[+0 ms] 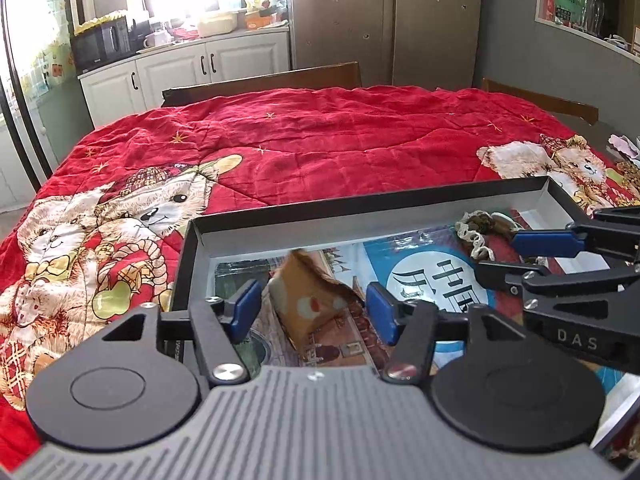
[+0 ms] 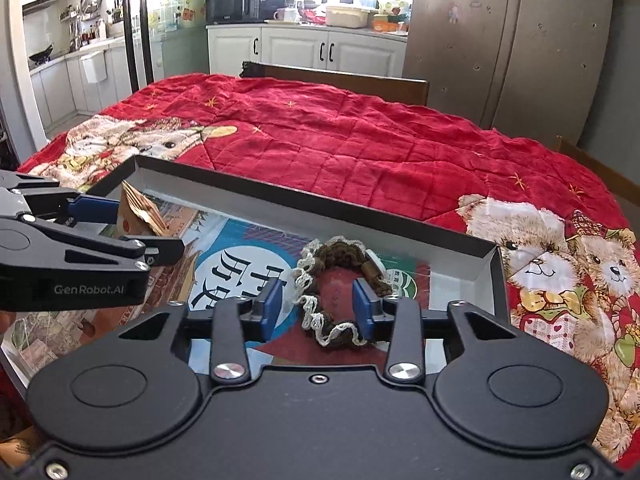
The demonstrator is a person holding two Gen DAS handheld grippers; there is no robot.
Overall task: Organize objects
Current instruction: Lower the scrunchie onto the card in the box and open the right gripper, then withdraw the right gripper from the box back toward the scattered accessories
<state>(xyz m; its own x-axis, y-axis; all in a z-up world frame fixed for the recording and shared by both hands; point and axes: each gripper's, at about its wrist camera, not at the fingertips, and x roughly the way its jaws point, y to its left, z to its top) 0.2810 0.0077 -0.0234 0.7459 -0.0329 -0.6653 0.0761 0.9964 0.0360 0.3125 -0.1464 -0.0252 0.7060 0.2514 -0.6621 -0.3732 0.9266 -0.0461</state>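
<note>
A shallow black box [image 1: 360, 199] with a grey inner wall lies on the red quilt; it also shows in the right wrist view [image 2: 312, 208]. Printed sheets [image 1: 424, 276] line its floor. An orange patterned cloth piece [image 1: 316, 300] stands between the blue pads of my left gripper [image 1: 314, 314], which is open around it. A brown scrunchie with white lace trim [image 2: 340, 280] lies in the box's right part. My right gripper [image 2: 318, 306] is open with its pads on either side of the scrunchie's near edge. The scrunchie also shows in the left wrist view [image 1: 484, 228].
The red teddy-bear quilt [image 1: 320, 148] covers the table. Wooden chair backs [image 1: 264, 82] stand at the far edge. Kitchen cabinets [image 2: 320, 48] and a steel fridge [image 2: 508, 40] lie beyond. The other gripper shows at the side of each view.
</note>
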